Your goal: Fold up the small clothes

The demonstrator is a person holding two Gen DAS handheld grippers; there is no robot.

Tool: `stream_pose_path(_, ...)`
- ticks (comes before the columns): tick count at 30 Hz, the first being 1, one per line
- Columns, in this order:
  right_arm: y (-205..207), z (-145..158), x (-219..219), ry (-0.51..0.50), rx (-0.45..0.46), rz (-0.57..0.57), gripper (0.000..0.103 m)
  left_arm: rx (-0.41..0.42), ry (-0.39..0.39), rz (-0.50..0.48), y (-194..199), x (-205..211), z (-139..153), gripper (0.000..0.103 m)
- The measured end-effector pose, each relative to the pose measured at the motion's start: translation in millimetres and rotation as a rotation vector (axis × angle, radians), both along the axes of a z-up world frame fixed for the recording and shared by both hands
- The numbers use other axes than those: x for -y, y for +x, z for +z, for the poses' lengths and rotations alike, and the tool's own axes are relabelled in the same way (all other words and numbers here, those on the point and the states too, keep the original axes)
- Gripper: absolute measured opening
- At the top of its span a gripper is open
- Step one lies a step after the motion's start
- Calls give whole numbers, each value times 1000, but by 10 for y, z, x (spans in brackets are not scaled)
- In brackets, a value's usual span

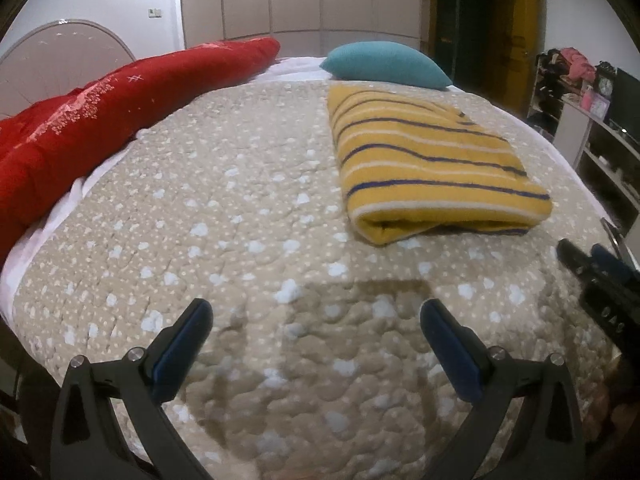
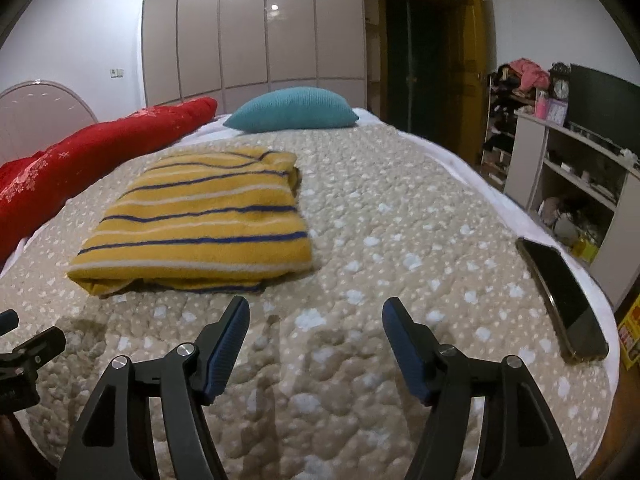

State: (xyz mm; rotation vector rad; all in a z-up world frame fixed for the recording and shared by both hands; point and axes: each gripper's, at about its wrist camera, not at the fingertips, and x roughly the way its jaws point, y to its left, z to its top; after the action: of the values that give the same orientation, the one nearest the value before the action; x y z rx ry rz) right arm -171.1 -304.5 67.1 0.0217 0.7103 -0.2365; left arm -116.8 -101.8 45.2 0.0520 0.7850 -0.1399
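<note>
While both grippers hang over the near part of the bed, the striped yellow garment [image 1: 436, 168] is the thing to watch, and everything below is placed against it.

From the left wrist view, the left gripper [image 1: 316, 320] stands wide open with nothing between its blue pads, only the spotted bedspread [image 1: 224, 208] beneath. The garment lies ahead of it and off to the right, well apart, already doubled into a thick rectangle with its rolled fold facing the grippers. Its long side runs away toward the teal pillow [image 1: 384, 65], which sits just beyond its far end. A red quilt [image 1: 100, 120] lies well to the garment's left. The right gripper [image 1: 592, 268] shows at the right edge, on the near side of the garment's right corner.

From the right wrist view, the right gripper [image 2: 316, 312] is also spread wide and holds nothing. Here the garment [image 2: 200, 220] lies ahead and to the left, its near fold just past the left fingertip. A dark phone [image 2: 564, 300] lies well to the garment's right, near the bed's edge.

I judge the right gripper slightly the nearer to the fold; any further fold would need both to reach forward to the near corners.
</note>
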Motion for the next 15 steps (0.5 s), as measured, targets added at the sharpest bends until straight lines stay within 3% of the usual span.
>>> stream_pose_path(7, 22, 12, -364, -54, -30, 75, 73, -50, -45, -1, 64, -131, -73, 103)
stream_pose_path(15, 48, -17, -438, -52, -58, 65, 74, -73, -104, 0, 70, -264, -94, 103)
